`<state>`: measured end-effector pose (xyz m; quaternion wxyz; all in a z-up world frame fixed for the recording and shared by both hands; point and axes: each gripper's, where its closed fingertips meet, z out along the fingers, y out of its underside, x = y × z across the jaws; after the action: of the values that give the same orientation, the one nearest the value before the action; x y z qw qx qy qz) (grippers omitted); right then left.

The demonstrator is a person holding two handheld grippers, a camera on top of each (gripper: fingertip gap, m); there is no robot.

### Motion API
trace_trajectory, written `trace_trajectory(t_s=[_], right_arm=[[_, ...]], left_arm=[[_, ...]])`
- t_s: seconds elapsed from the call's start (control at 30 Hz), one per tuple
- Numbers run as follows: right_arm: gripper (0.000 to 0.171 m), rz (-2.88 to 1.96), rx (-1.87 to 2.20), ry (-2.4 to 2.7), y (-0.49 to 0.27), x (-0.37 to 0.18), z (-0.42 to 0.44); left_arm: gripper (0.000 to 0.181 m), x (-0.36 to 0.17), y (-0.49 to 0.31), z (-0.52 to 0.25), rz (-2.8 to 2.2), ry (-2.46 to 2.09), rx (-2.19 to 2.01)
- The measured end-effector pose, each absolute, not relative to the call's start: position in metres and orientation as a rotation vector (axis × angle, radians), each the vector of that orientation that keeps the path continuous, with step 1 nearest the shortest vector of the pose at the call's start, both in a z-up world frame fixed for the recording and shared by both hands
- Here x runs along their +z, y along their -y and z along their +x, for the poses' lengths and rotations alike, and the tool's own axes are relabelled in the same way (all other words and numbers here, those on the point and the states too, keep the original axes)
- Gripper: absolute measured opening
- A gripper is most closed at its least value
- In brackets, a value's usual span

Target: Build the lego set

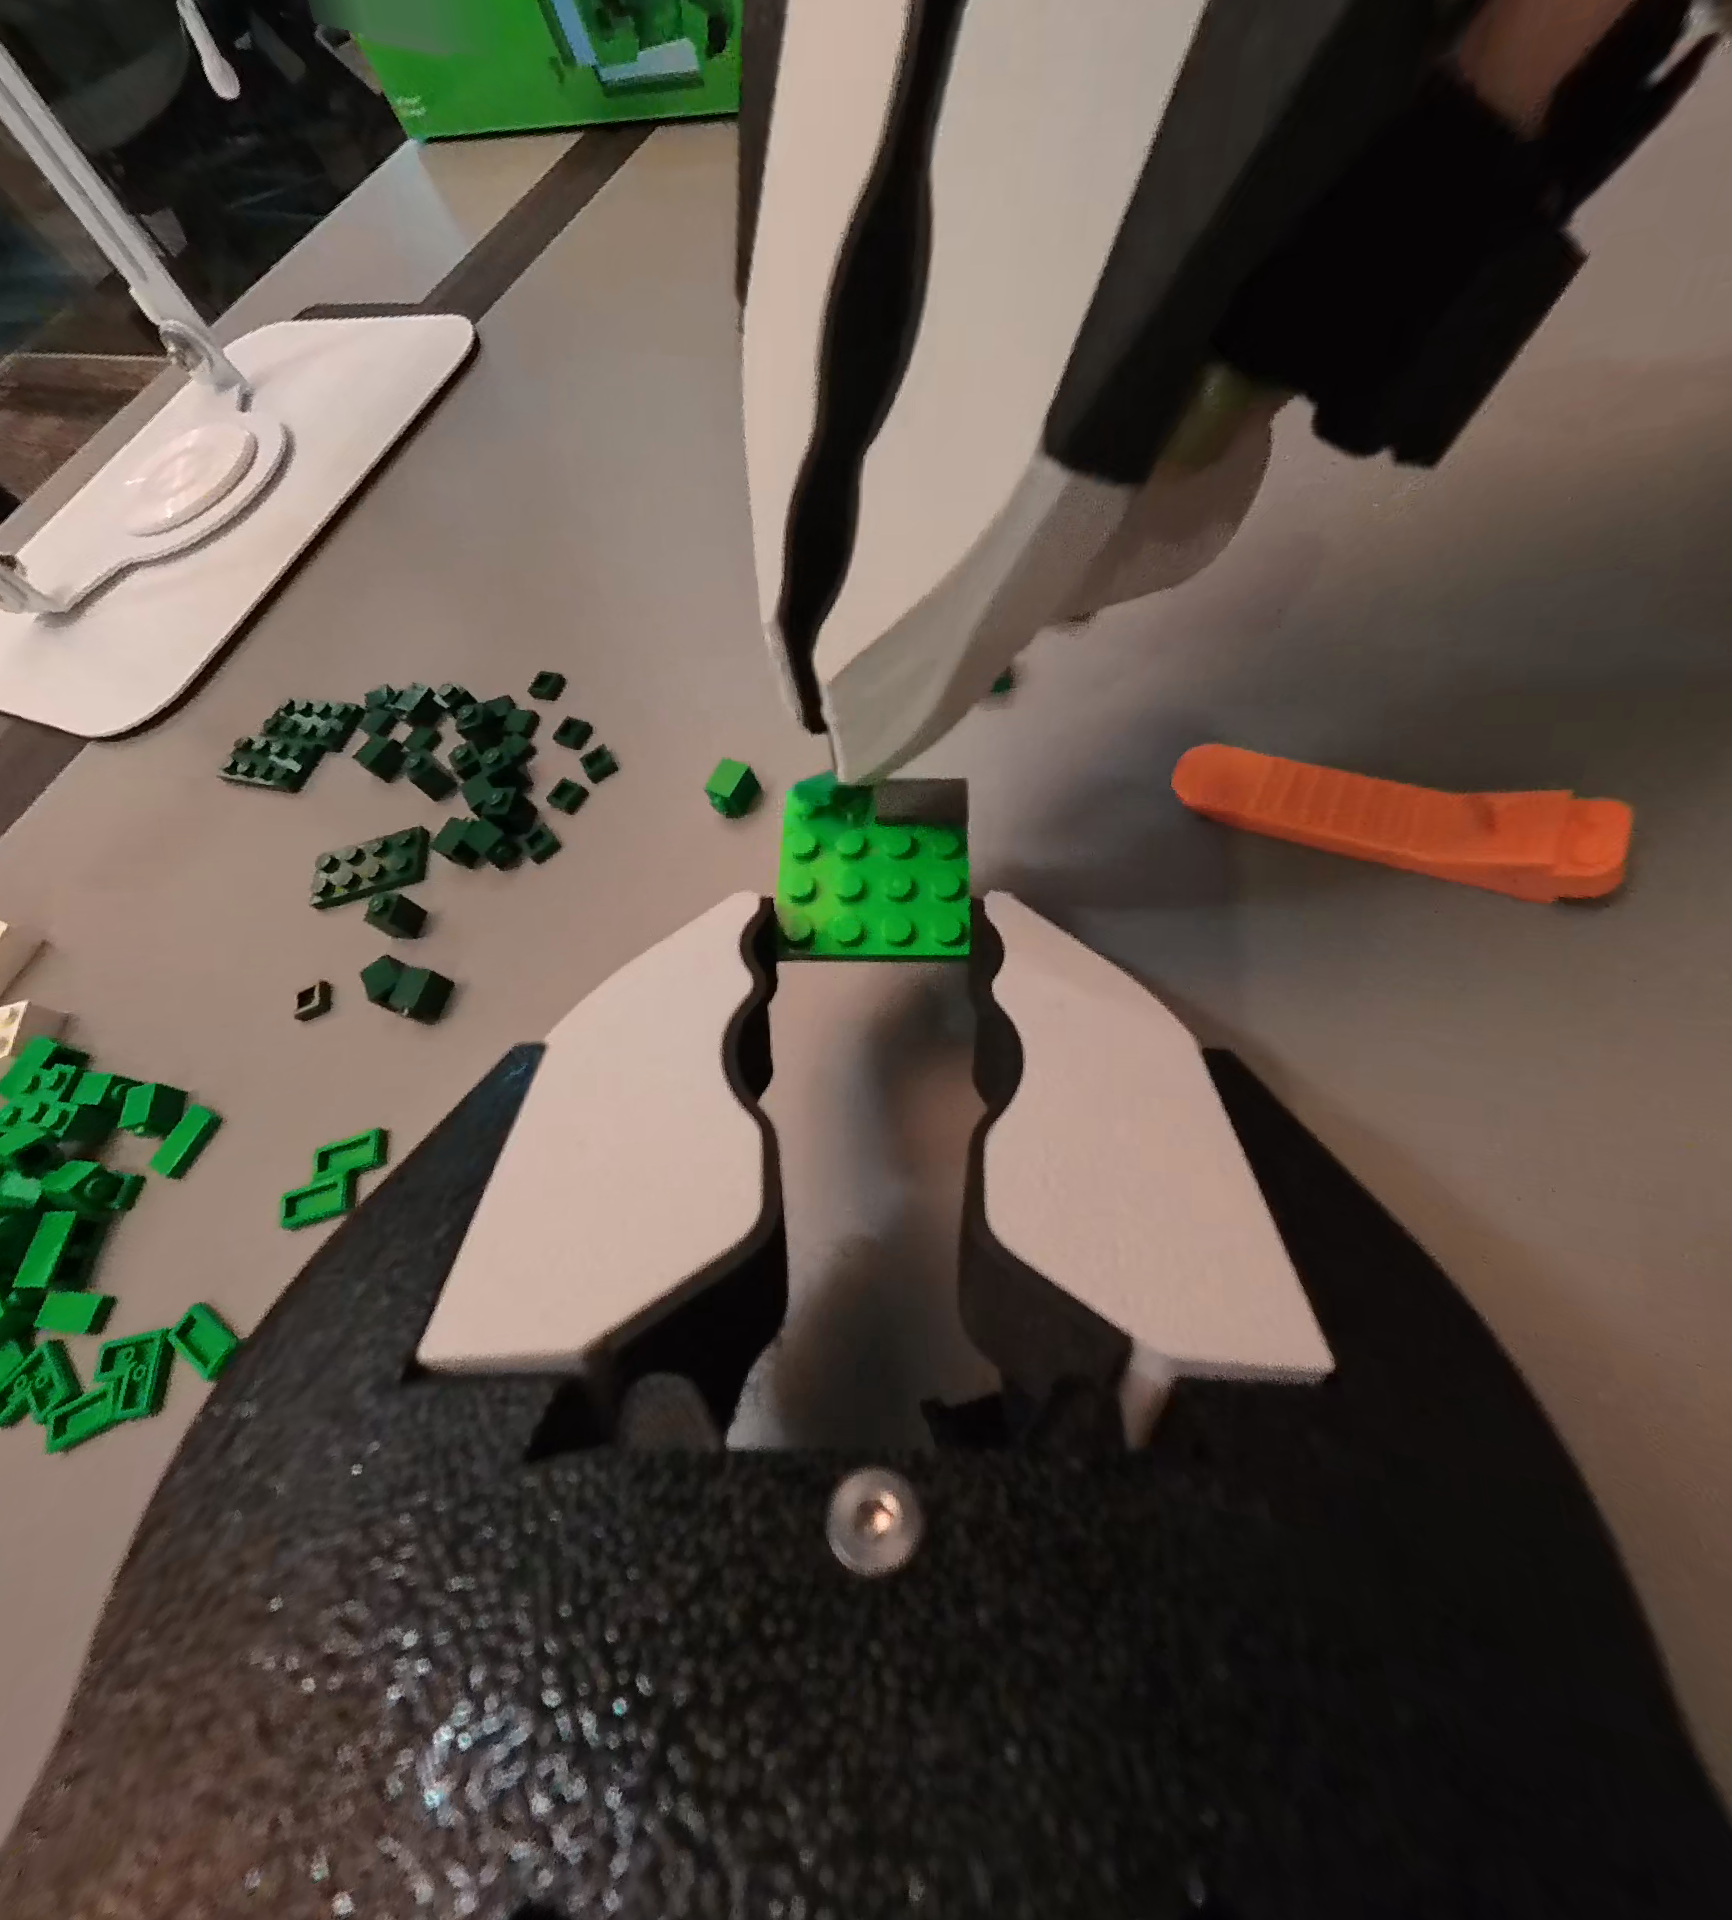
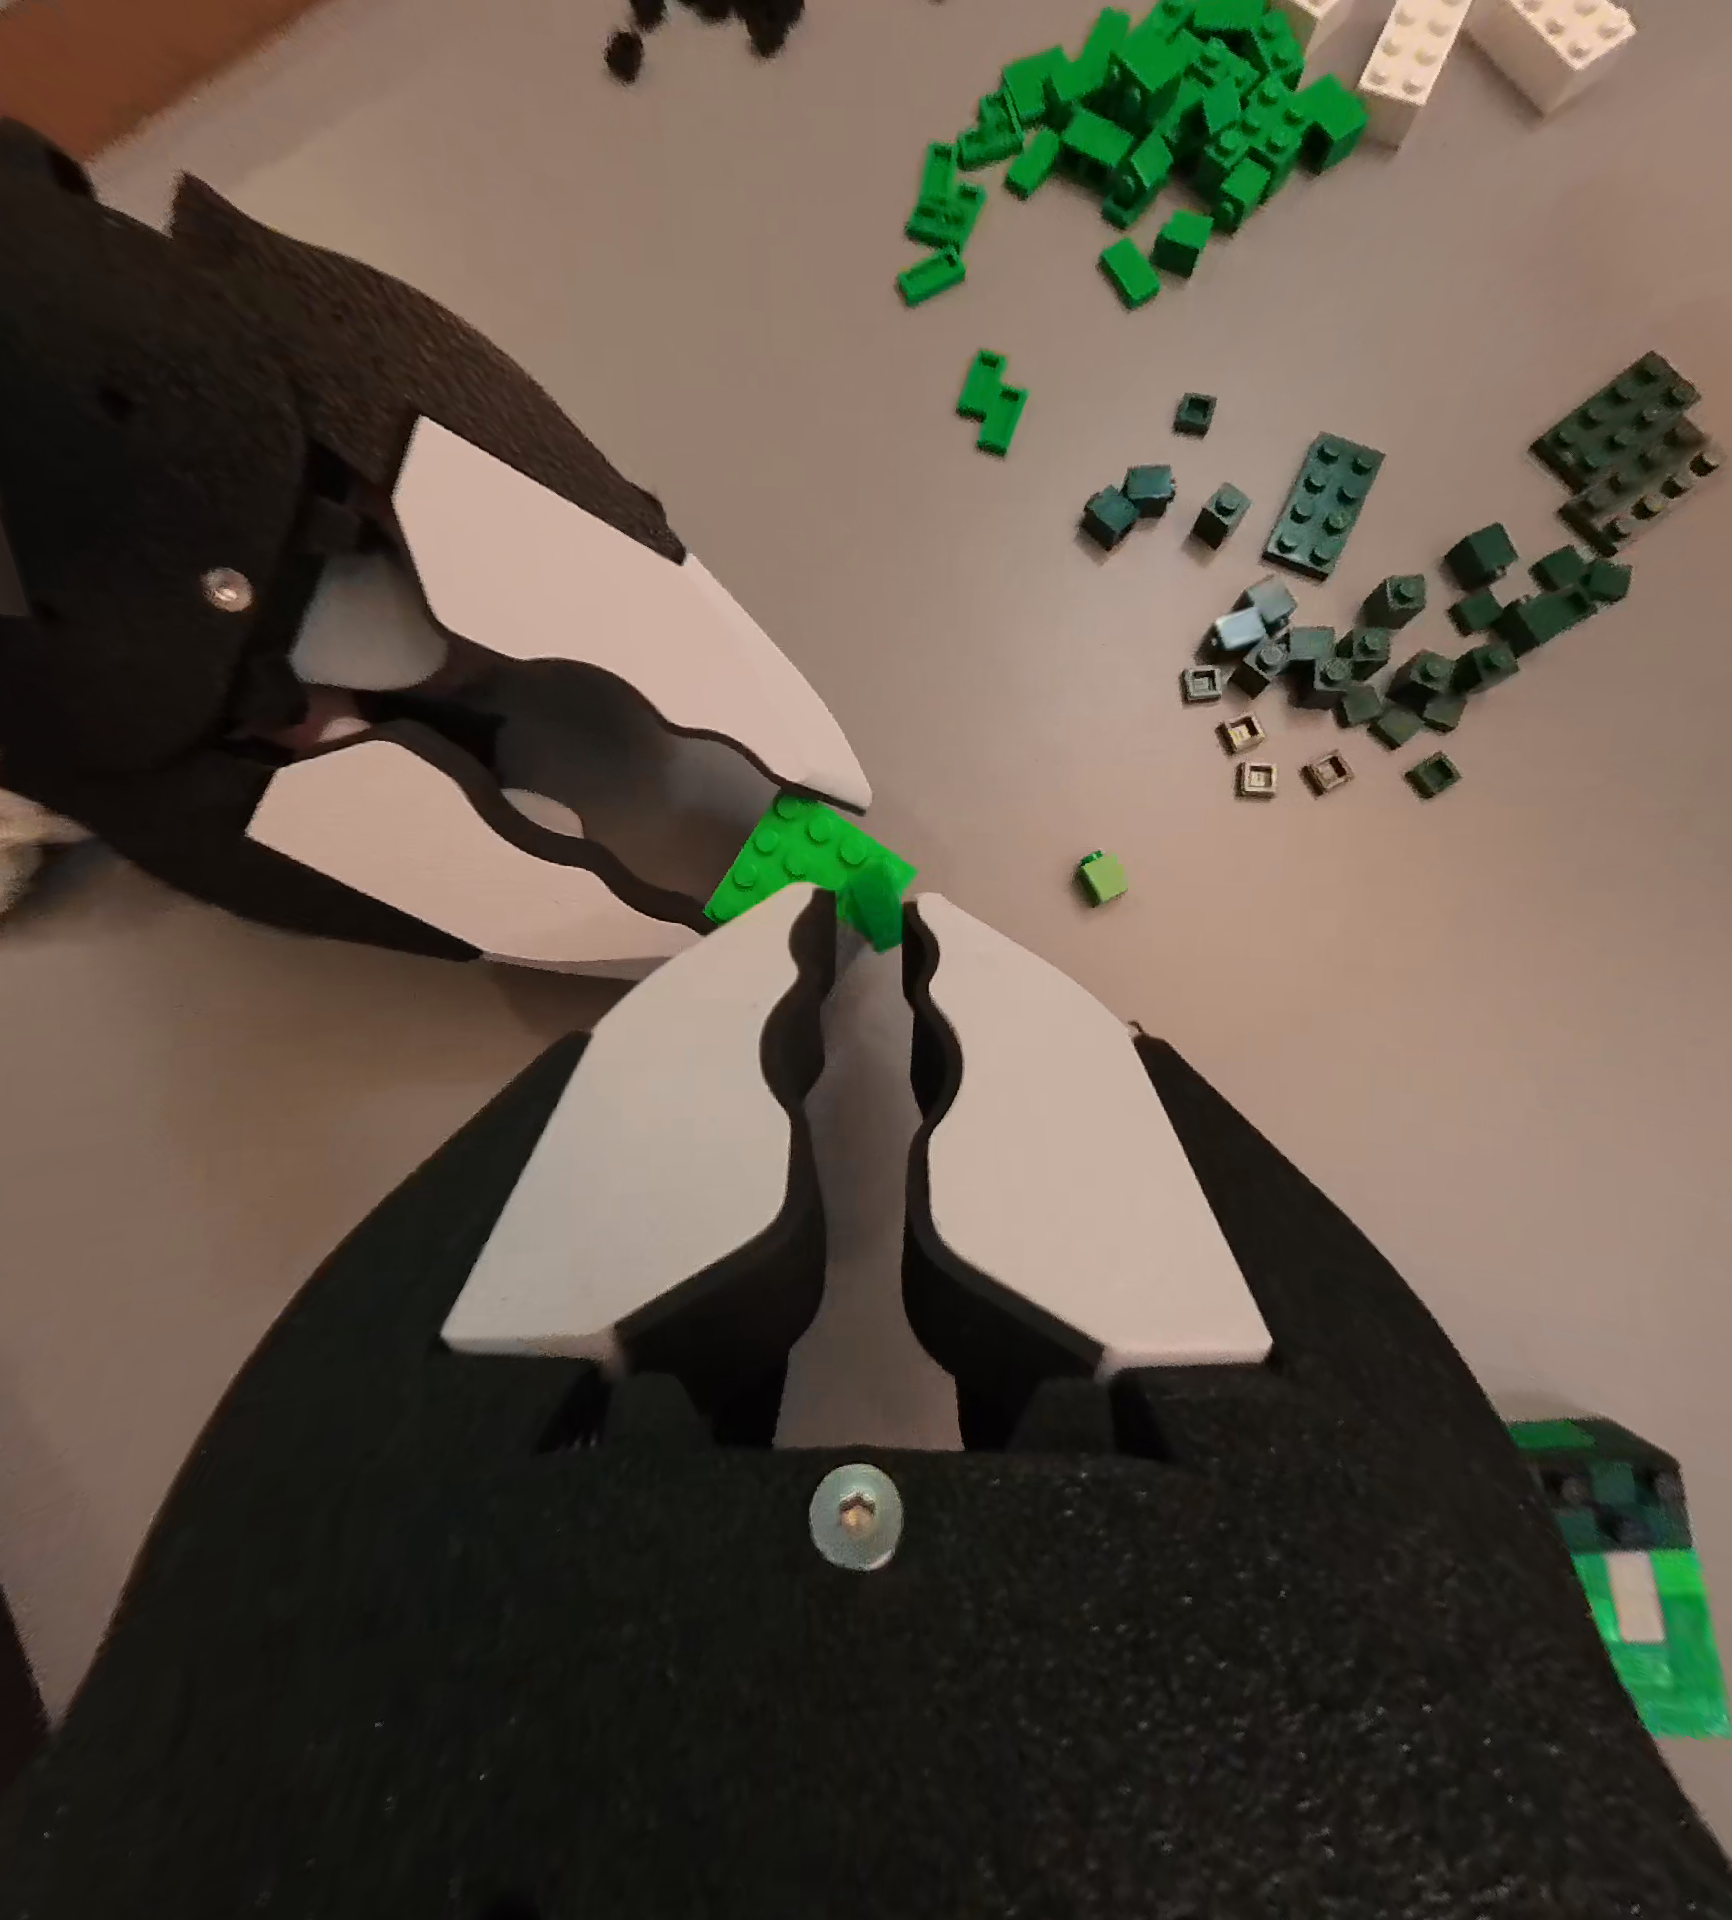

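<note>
Left gripper [image 1: 872,925] clamping bright green plate [image 1: 877,883] between fingertips; right gripper [image 2: 867,914] pinching small green brick [image 2: 877,904] (narrow gap) onto plate's far corner.

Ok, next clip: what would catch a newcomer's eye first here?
The bright green plate at the centre of the table, clamped at its sides by the left gripper. The right gripper comes in from above and presses a small green brick onto the plate's far corner. Next, the orange brick separator lying alone to the right, and the sorted dark green pile and bright green pile to the left.
</note>
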<state>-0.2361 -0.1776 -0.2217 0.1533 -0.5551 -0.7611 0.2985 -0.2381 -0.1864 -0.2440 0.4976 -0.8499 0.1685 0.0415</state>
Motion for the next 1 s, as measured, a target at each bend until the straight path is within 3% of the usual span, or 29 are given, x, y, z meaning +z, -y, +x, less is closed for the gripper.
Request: trace_trajectory(t_s=[0.27,0.67,1.0], right_arm=[[0.016,-1.26,1.148,2.163,0.161,-0.188,-0.221],[0.02,-1.148,0.682,2.415,0.114,-0.245,-0.232],[0.017,-0.915,0.689,2.477,0.129,-0.234,-0.295]], left_arm=[[0.035,-0.243,0.19,-0.225,-2.02,-0.539,0.019],[0.035,-0.244,0.191,-0.244,-2.042,-0.469,0.065],[0.035,-0.251,0.189,-0.231,-2.055,-0.571,0.103]])
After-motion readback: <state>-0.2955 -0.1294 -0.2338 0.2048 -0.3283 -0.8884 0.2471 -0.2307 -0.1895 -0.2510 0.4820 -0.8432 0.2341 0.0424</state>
